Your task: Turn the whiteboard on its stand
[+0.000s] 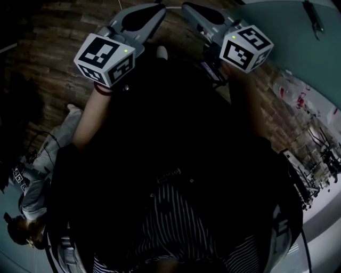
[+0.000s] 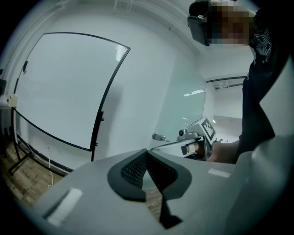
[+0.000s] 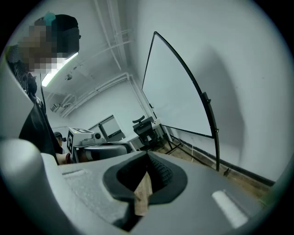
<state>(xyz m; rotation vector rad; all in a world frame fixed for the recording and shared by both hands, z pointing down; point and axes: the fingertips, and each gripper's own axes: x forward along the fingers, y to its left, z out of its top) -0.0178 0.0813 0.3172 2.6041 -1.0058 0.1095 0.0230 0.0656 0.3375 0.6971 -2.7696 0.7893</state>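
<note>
head view, left tongs, right tongs forward

A: How many grippers do you count?
B: Two: the left gripper and the right gripper. Each one carries one marker cube.
A: And whiteboards?
B: One whiteboard. There is also one office chair.
</note>
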